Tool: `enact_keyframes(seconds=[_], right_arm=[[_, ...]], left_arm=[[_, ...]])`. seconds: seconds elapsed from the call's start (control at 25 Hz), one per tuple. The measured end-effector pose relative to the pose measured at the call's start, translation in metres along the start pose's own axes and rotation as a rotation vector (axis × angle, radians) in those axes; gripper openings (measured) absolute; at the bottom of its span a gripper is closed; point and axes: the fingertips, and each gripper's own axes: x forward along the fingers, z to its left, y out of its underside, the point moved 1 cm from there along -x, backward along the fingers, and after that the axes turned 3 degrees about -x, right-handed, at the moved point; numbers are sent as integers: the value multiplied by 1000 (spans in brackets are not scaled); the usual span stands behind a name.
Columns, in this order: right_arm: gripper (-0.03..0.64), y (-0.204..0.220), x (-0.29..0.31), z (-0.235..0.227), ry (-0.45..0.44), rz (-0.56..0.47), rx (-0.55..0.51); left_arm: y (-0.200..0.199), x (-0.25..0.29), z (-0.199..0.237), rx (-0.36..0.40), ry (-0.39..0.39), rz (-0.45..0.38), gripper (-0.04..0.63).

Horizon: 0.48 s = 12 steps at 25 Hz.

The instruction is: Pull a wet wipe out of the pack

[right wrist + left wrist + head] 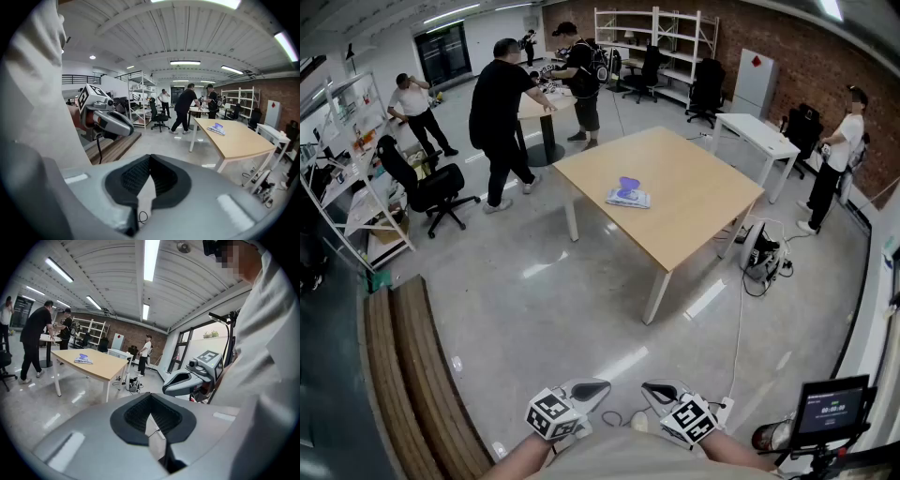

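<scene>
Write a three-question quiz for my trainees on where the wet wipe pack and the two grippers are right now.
1. True or false: the flat pale blue and purple wet wipe pack lies on the light wooden table.
2. Choose one. The left gripper is:
A) shut on the pack
B) shut with nothing in it, held close to the person's body, far from the table
C) open and resting on the table
3. Fill in the blank: between the jaws of the right gripper there is ____.

Key: 1 true; 2 B; 3 nothing (the jaws are together and empty).
</scene>
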Motion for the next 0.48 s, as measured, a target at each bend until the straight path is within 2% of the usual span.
enact_keyframes(seconds=[0.28, 0.48], right_arm=[[2, -5, 2, 1, -8, -6, 7], [2, -7, 3, 4, -21, -10, 5]], left_arm=[[1, -5, -1, 31, 5, 20, 5], [3, -9, 0, 24, -5, 16, 5]])
